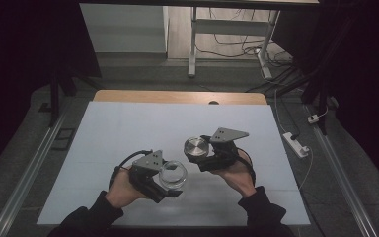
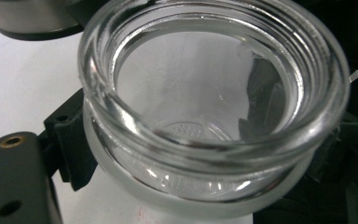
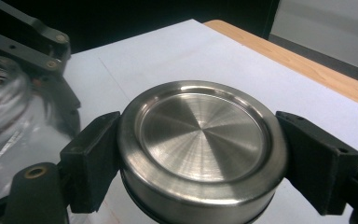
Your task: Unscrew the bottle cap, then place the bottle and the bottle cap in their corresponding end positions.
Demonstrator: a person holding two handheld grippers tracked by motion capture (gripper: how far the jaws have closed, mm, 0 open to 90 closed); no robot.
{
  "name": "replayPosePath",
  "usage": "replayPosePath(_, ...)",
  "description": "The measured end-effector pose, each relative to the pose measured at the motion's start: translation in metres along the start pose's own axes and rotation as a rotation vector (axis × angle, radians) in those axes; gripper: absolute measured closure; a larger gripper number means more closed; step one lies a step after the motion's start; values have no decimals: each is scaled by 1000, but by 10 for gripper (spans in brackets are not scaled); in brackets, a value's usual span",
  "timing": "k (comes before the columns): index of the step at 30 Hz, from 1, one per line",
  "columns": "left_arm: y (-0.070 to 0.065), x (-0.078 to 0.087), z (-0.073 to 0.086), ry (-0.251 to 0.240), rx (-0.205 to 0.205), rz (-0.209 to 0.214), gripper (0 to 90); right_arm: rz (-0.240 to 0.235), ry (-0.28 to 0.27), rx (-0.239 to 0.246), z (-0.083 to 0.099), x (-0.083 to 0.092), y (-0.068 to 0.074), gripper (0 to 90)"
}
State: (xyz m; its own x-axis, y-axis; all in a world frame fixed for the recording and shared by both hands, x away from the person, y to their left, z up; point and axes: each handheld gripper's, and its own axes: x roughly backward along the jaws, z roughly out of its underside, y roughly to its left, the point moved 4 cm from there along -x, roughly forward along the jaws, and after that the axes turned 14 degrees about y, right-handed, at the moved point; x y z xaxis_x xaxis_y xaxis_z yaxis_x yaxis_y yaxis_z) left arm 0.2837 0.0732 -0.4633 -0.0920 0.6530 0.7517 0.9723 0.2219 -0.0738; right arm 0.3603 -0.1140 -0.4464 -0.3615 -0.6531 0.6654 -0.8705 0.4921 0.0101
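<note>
A clear glass jar (image 1: 173,174) with a threaded neck and no lid is held above the white table top, my left gripper (image 1: 168,181) shut on its body. In the left gripper view the jar (image 2: 209,107) is close up, mouth toward the camera, with a black pad (image 2: 70,140) pressed to its side. My right gripper (image 1: 201,154) is shut on a round brushed-metal lid (image 1: 196,147), just up and right of the jar. The right gripper view has the lid (image 3: 200,144) clamped between both pads (image 3: 93,158), with the jar (image 3: 0,107) at the left edge.
The white sheet (image 1: 143,123) covers the table, with a wooden strip (image 1: 177,97) along the far edge. A power strip (image 1: 296,143) and cables lie on the floor at the right. A desk frame (image 1: 227,29) stands beyond the table.
</note>
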Motion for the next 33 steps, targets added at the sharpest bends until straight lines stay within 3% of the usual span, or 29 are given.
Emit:
replayPosePath(14,-1,-1,2,13,-4,-12,150,-4,21,4,5,-14,-2,177)
replayPosePath(21,13,2,9,34,30,-55,151,1,31,6,11,-15,0,177)
replayPosePath(26,25,6,14,37,81,-88,150,-4,40,7,14,-15,2,177)
replayPosePath(33,41,9,17,50,107,-133,151,-21,48,12,19,-14,8,177)
